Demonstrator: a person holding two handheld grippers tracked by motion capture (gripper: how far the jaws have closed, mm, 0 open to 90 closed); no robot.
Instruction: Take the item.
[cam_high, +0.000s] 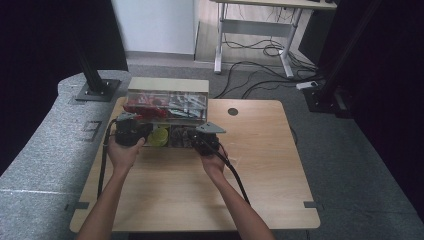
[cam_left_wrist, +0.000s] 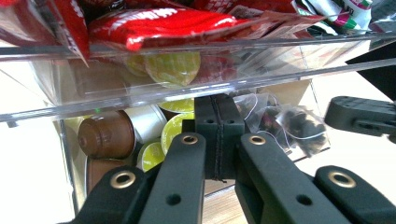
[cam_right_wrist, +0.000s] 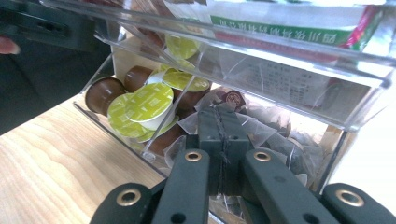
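Wooden table (cam_high: 260, 165) on grey carpet, desk legs and loose cables behind. A clear two-tier organizer (cam_high: 167, 107) sits at the far edge; its lower drawer (cam_high: 172, 137) is out toward the person. Left gripper (cam_left_wrist: 218, 116): jaws pressed together, nothing between them, tips right at the drawer front. Just beyond them, coffee capsules (cam_left_wrist: 105, 135) (brown and yellow-green) and tea bags (cam_left_wrist: 289, 123). Red sachets (cam_left_wrist: 163, 23) lie above. Right gripper (cam_right_wrist: 222, 122): jaws likewise together, empty, tips over the tea bags; capsules to their left.
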